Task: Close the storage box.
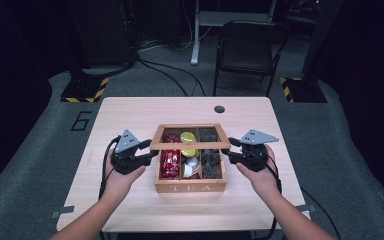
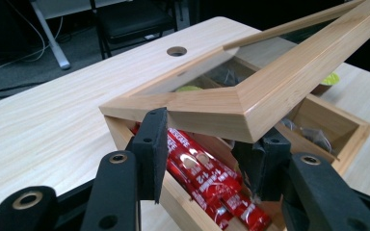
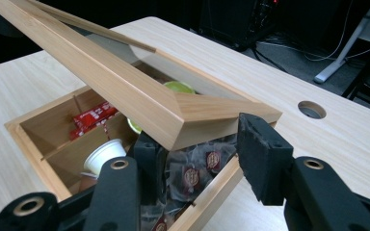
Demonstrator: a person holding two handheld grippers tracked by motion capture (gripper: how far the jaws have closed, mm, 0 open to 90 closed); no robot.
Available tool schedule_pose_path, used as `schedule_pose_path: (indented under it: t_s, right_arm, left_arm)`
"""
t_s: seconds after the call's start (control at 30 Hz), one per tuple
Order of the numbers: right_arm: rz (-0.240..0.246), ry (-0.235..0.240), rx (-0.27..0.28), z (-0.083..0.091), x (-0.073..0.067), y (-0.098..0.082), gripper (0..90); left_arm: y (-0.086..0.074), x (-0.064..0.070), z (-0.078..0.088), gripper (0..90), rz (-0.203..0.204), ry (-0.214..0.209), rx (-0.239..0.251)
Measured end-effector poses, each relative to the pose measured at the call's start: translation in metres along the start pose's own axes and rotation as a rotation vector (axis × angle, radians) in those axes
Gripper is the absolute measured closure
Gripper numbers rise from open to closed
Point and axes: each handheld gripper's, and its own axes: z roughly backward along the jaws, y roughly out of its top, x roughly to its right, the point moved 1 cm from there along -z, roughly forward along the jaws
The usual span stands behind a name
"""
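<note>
A wooden tea box (image 1: 190, 187) marked TEA stands at the middle of the table. Its glass-paned wooden lid (image 1: 190, 146) is hinged at the back, tilted up and half raised. My left gripper (image 1: 152, 154) grips the lid's front left corner, with its pads (image 2: 149, 144) on either side of the lid (image 2: 270, 91). My right gripper (image 1: 226, 155) grips the front right corner of the lid (image 3: 125, 91) the same way. Under the lid lie red sachets (image 2: 202, 178) in the left compartment. White and yellow-green capsules (image 1: 189, 167) fill the middle one. Dark tea packets (image 3: 192, 175) are on the right.
The light wooden table (image 1: 130, 115) has a round cable hole (image 1: 219, 109) behind the box. A black chair (image 1: 247, 50) and a desk leg (image 1: 196, 35) stand on the floor beyond the far edge. Bare tabletop lies to both sides of the box.
</note>
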Motion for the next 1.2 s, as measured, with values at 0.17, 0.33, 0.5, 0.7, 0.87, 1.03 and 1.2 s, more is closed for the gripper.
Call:
schedule_pose_path:
  t_s: [0.17, 0.33, 0.5, 0.7, 0.87, 1.03, 1.2]
  right_arm:
    - [-0.015, 0.006, -0.001, 0.003, -0.005, -0.007, 54.7]
    - [0.016, 0.007, -0.016, 0.004, -0.009, -0.015, 54.7]
    - [0.036, -0.012, -0.021, 0.005, -0.014, -0.021, 54.7]
    - [0.018, 0.004, -0.018, 0.005, -0.017, -0.031, 54.7]
    - [0.008, -0.005, -0.027, 0.003, -0.021, -0.039, 54.7]
    - [-0.006, 0.001, -0.035, 0.002, -0.023, -0.046, 54.5]
    - [-0.005, 0.002, -0.041, 0.000, -0.024, -0.052, 54.5]
  left_arm:
    - [-0.009, 0.002, 0.002, 55.8, 0.016, -0.019, -0.001]
    - [-0.018, 0.006, 0.002, 55.8, 0.019, -0.024, -0.007]
    - [-0.025, 0.008, 0.002, 55.8, 0.037, -0.031, -0.006]
    - [-0.036, 0.010, 0.001, 55.6, 0.054, -0.038, -0.006]
    - [-0.043, 0.017, 0.001, 54.6, 0.035, -0.034, -0.012]
    - [-0.049, 0.019, 0.001, 54.7, 0.045, -0.044, -0.014]
    - [-0.055, 0.020, 0.000, 54.7, 0.057, -0.051, -0.010]
